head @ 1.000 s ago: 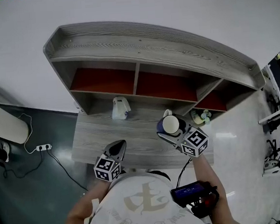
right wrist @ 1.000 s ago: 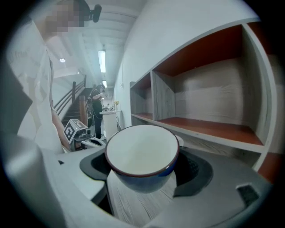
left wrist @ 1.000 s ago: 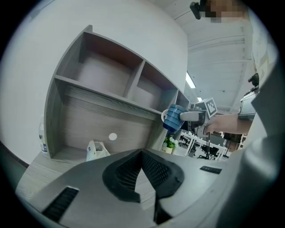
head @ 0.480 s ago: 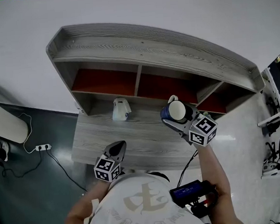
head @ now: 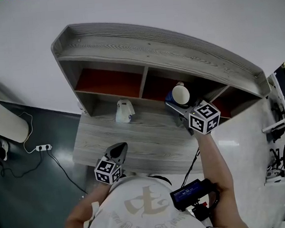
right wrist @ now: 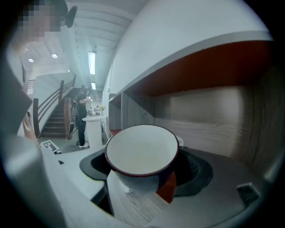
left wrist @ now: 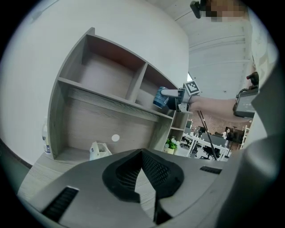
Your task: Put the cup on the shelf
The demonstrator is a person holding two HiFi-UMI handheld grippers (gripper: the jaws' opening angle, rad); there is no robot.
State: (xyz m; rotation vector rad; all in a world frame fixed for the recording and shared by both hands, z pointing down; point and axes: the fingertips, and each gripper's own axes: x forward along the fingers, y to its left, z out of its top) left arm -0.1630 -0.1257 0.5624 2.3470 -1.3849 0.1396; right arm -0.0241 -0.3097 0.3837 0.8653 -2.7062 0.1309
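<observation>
Right gripper (head: 180,103), jaws clamped on a blue, white-lined ceramic cup (right wrist: 141,153), holds it at the mouth of the grey wooden shelf's (head: 152,50) red-lined middle compartment, straight ahead; left gripper (head: 118,150), closed and empty, hangs low over the desk (head: 134,136)

White tee (head: 140,209), short sleeves, tan logo printed on it. Left gripper (head: 119,147) and right gripper (head: 177,103) are both grey plastic with black ribbed pads (left wrist: 153,171), each with a cube (head: 204,117) of black-and-white square markers. Black box (head: 190,196) with a blue screen, thin dark cable (head: 193,163) coming off it.
</observation>
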